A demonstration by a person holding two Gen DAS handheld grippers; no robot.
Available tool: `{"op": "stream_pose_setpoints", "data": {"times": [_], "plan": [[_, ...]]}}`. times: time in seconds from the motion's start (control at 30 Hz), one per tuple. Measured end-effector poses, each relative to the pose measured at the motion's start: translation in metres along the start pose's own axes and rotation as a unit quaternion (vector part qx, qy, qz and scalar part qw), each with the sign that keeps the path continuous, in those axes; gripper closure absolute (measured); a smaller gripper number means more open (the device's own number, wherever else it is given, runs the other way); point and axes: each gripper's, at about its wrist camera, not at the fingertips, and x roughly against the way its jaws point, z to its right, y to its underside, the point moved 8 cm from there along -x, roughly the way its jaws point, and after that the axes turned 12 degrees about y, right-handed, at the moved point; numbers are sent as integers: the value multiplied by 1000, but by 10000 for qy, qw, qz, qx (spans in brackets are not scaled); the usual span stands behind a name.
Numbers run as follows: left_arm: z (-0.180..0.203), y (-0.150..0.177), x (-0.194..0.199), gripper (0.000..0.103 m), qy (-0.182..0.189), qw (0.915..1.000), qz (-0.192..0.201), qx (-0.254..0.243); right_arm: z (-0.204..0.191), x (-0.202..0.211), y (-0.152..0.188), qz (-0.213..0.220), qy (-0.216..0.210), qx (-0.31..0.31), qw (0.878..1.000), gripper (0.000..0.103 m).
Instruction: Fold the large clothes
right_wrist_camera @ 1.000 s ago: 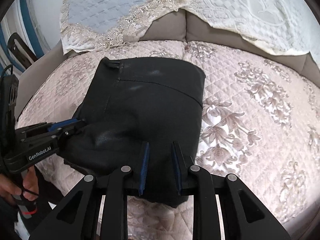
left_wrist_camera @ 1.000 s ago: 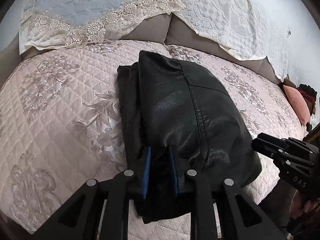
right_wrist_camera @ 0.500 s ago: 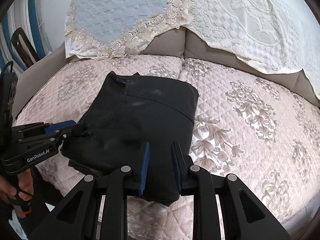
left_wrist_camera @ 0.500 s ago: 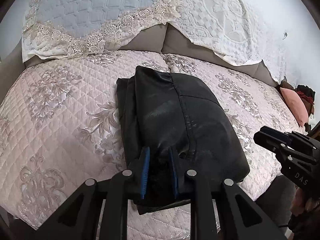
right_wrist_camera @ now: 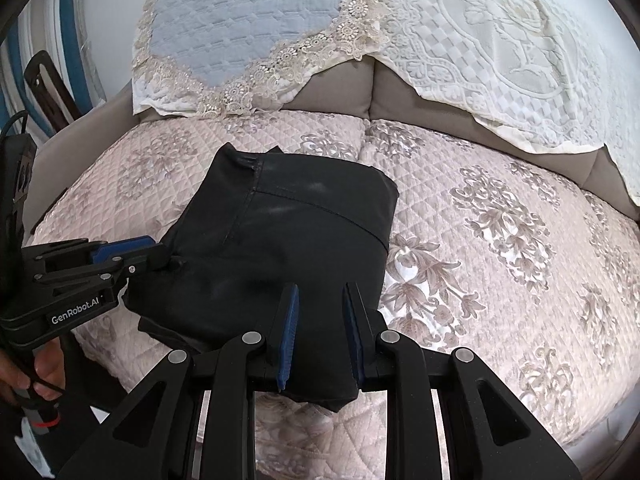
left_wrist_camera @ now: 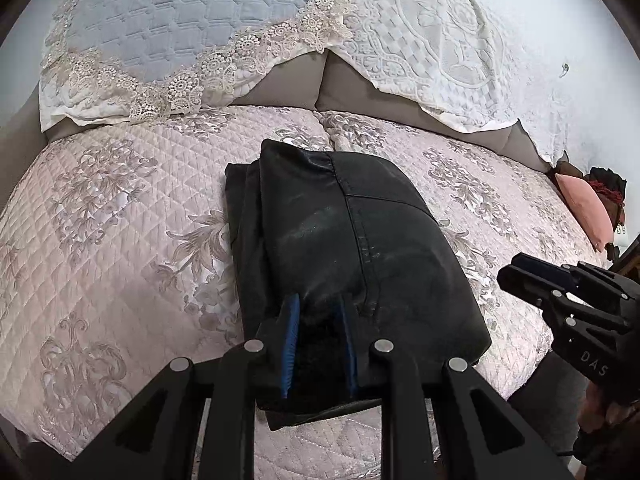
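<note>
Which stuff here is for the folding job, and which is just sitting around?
For the job:
- black leather garment, folded on the quilted bedspread
- left gripper
- right gripper

Just lying about:
- lace-edged covers on the headboard
- pink cushion

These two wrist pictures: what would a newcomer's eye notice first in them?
First, the folded black leather garment, a dark block lying in the middle of the pale quilted cover. Next, the two grippers at its near edge: the left gripper has its blue-padded fingers over the garment. Behind, a lace-trimmed blue cloth hangs over the backrest.
</note>
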Motion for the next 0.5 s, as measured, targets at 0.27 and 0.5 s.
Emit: {"op": "stream_pose_setpoints", "data": {"times": [0.27,0.5], "plan": [[-3,-32,-15,74,-65,9998,106,-162,-1,-21,5,-154,-179,-126,9996,62],[-29,-31,-62,74,-111,9996,-242,42,6,-44,15,-382,-275,-334,9983,57]]}}
